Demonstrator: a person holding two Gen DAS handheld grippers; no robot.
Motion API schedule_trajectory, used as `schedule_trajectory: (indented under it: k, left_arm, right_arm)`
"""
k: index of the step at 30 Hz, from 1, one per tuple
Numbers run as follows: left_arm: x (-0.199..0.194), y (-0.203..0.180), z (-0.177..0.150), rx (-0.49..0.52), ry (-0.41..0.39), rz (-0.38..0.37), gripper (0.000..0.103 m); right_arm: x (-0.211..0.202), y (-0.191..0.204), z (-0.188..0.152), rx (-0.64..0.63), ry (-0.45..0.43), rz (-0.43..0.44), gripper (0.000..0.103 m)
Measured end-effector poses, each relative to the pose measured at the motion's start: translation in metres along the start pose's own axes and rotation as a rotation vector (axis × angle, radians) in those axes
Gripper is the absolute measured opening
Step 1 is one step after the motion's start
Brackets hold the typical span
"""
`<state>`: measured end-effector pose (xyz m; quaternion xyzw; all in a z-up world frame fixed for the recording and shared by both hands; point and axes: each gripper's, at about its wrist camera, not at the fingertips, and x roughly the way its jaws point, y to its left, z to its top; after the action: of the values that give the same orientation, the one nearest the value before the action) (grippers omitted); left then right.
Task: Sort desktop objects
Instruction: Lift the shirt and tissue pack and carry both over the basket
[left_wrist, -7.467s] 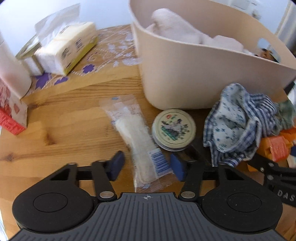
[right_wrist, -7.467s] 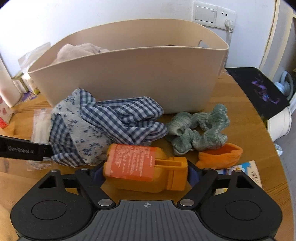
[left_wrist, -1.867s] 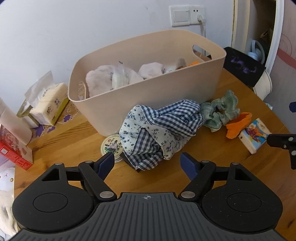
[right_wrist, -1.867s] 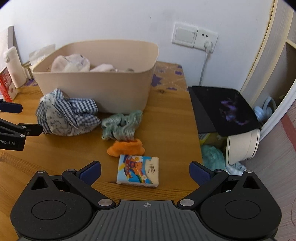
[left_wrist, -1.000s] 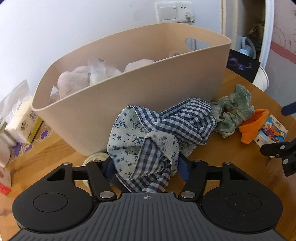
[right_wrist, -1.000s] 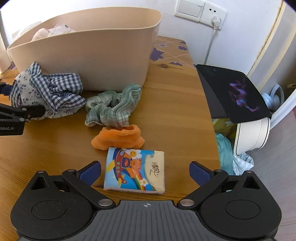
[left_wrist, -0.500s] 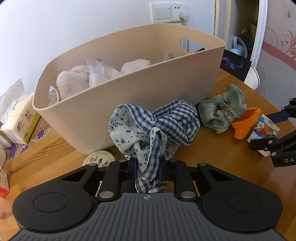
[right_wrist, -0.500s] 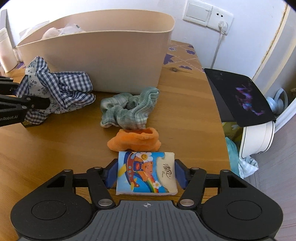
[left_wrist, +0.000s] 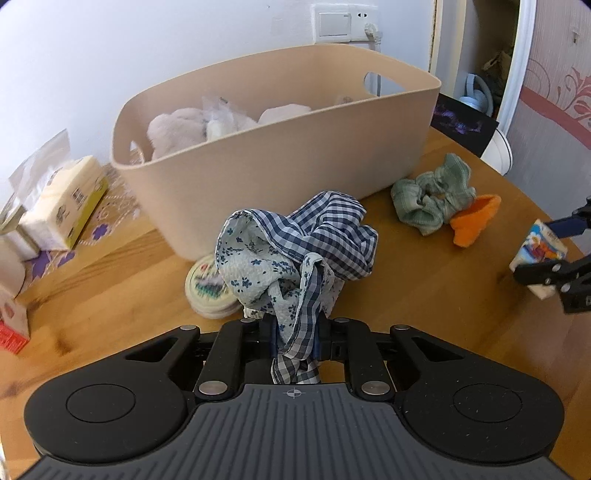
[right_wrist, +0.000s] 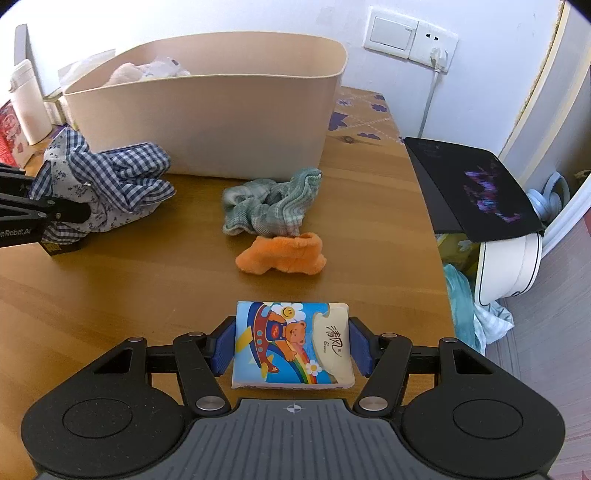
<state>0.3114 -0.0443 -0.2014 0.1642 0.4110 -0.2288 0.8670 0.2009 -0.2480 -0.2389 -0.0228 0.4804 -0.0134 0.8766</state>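
Note:
A crumpled blue-checked and flowered cloth (left_wrist: 295, 243) hangs from my left gripper (left_wrist: 295, 339). Its jaws are closing, pinching a fold of the cloth, which is lifted just off the wooden table. My right gripper (right_wrist: 291, 349) is shut on a small tissue pack (right_wrist: 284, 332) printed with a cartoon bear, its pads pressed on both short sides. The pack (left_wrist: 539, 254) also shows at the right edge of the left wrist view. Behind stands the beige basket (left_wrist: 295, 155) with soft white items inside. A green sock (right_wrist: 269, 206) and an orange sock (right_wrist: 282, 254) lie in front of it.
A round printed tin (left_wrist: 207, 288) lies by the basket's near corner. A tissue box (left_wrist: 62, 206) and a red carton (left_wrist: 11, 325) stand at the left. A black pad (right_wrist: 472, 188) overhangs the table's right edge, with floor clutter below.
My left jaws have closed on the checked cloth and raised it. My right jaws have closed on the tissue pack and lifted it slightly from the table.

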Motion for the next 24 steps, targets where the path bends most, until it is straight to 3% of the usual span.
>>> schedule_trajectory:
  k: [10, 24]
  left_arm:
    - [-0.046, 0.005, -0.019, -0.037, -0.020, 0.063, 0.016]
    - [-0.133, 0.016, -0.017, -0.110, -0.138, 0.149, 0.016]
  right_arm:
    - [-0.042, -0.001, -0.015, 0.018, -0.072, 0.061, 0.059]
    - [-0.112, -0.012, -0.010, 0.014, -0.212, 0.114, 0.059]
